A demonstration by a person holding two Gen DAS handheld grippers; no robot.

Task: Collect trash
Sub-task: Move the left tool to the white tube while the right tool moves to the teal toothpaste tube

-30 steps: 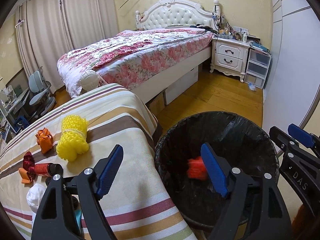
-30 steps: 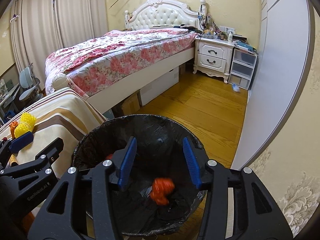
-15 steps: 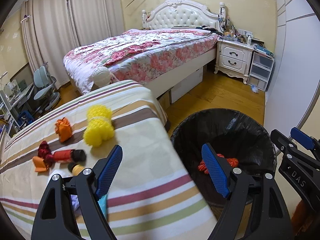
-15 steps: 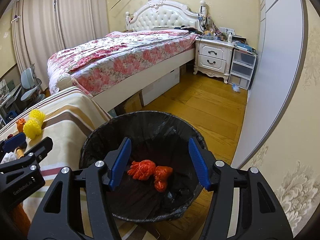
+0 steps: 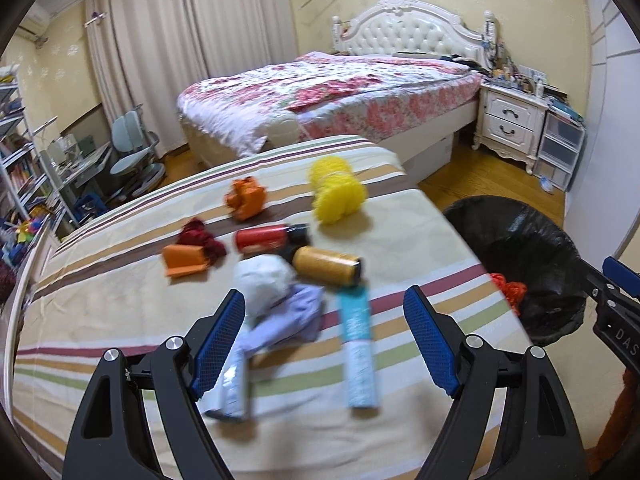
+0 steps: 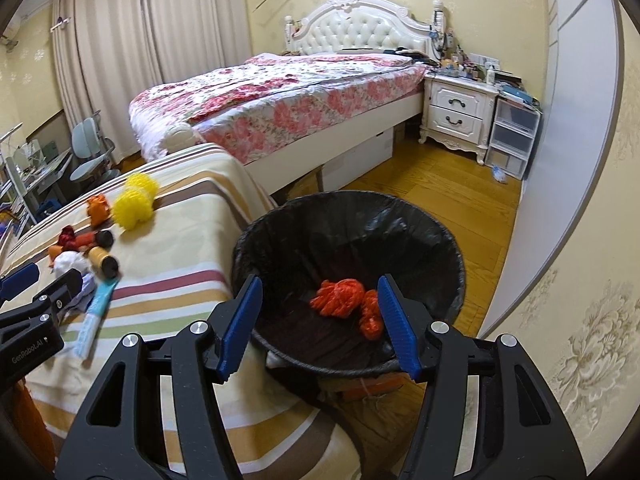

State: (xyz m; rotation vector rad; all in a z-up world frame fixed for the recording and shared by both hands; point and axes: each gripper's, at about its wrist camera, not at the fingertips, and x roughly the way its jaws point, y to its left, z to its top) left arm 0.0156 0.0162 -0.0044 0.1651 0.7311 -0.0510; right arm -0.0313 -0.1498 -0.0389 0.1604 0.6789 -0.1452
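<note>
A black-lined trash bin (image 6: 448,248) stands beside the striped table (image 5: 120,312) and holds orange net trash (image 6: 340,298). My right gripper (image 6: 320,320) is open and empty above the bin's near rim. My left gripper (image 5: 324,340) is open and empty over the table, above a white wad (image 5: 264,280), a lilac wrapper (image 5: 292,316) and a teal tube (image 5: 356,344). Farther back lie a yellow can (image 5: 326,266), a red can (image 5: 264,238), an orange box (image 5: 184,260), a dark red scrap (image 5: 202,234), an orange bag (image 5: 246,198) and a yellow foam net (image 5: 336,192).
A flowered bed (image 5: 328,92) stands behind the table, with a white nightstand (image 5: 512,124) and plastic drawers (image 5: 560,148) to its right. A desk and chair (image 5: 132,152) are at the far left. A wall (image 6: 560,200) runs close on the bin's right.
My left gripper has swung left from over the bin to over the table's trash pile. The orange net trash dropped and settled in the bin. My right gripper pulled back slightly.
</note>
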